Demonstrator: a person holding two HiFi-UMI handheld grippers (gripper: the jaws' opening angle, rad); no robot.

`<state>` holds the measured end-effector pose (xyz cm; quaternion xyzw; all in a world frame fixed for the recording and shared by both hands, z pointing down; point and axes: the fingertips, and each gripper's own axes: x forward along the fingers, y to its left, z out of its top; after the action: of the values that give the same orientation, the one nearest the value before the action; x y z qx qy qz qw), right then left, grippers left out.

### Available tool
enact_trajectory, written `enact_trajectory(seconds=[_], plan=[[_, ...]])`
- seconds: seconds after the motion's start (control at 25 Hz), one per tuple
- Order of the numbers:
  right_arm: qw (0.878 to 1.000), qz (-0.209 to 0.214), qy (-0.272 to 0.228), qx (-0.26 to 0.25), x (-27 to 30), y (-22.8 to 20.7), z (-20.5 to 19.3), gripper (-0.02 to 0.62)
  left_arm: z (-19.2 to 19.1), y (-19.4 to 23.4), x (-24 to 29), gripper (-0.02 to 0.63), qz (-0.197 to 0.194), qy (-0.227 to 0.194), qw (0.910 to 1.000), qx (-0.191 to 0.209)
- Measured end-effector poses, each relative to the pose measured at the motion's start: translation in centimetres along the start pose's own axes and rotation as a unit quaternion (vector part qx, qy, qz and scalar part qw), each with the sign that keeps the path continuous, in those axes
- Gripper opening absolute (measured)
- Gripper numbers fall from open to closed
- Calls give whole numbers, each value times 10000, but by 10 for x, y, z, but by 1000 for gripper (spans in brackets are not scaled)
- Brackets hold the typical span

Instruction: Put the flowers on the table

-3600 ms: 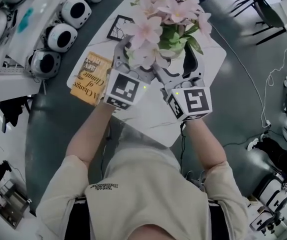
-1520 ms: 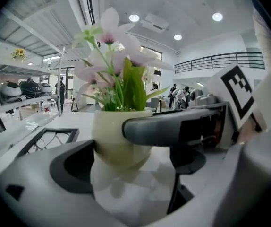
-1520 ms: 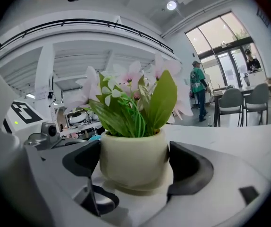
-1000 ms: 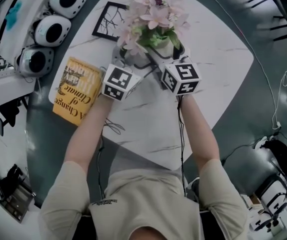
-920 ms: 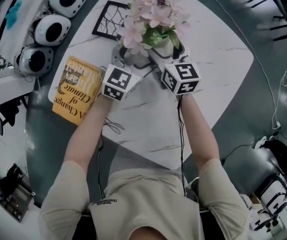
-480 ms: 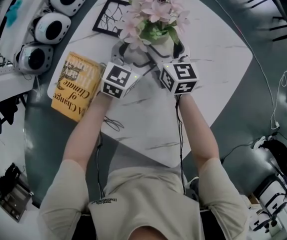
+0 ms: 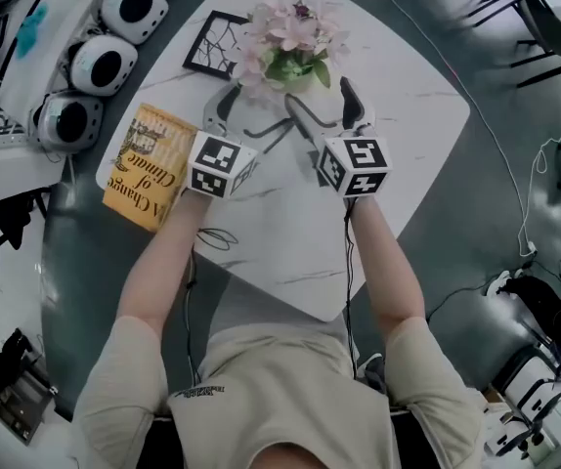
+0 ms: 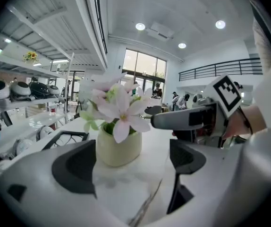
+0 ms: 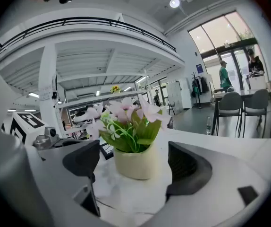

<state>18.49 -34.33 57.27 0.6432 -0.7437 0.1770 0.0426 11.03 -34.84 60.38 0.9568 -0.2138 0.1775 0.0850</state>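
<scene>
Pot of pink flowers [image 7: 288, 45] stands on the white marbled table [image 7: 408, 135], at 12 o'clock just beyond the left gripper [image 7: 244, 117] and right gripper [image 7: 325, 107], both with jaws spread wide, gripping nothing. Black picture frame [image 7: 212, 57] lies at its 9 o'clock; yellow book [image 7: 147, 167], titled "Change of Climate", at 8 o'clock.

The flowers [image 7: 290, 45] stand in a pot [image 8: 119, 148] on the table [image 7: 408, 106], toward its far side. A picture frame [image 7: 212, 59] lies flat just left of them. A book [image 7: 146, 166] lies at the table's left edge, nearer the person. The left claw [image 7: 251, 115] and the right claw [image 7: 322, 107] sit side by side just in front of the pot. Neither touches it, and each has its jaws apart. Round machines [image 7: 90, 66] sit in a row left of the table.
</scene>
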Motion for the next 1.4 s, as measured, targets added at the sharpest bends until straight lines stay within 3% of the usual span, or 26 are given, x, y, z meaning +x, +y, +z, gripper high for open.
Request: enact_trajectory(seconds=[0.4,0.6,0.72,0.8,0.96,1.2,1.4], plan=[[9989,-86,-397,-229,-76,15,86,457,80,-27,-57,480,289,-249,9991,-186],[9959,-285,-806,-293,-115,23,142,442,143,-50,-94,476,314,-623,9976,37],[9934,-334,-1029,-382,-140,30,175,395,177,-58,-116,429,400,-852,9956,-18],[9907,-308,-1210,-546,-158,38,200,374,199,-62,-129,363,477,-974,9941,-11],[9835,-175,-1574,-869,-196,64,244,348,242,-77,-159,310,540,-1275,9902,199],[9781,-66,-1812,-1025,-248,96,278,233,284,-107,-201,250,429,-1409,9883,398],[9760,31,-1886,-1088,-286,112,291,141,310,-135,-237,164,501,-1615,9825,782]])
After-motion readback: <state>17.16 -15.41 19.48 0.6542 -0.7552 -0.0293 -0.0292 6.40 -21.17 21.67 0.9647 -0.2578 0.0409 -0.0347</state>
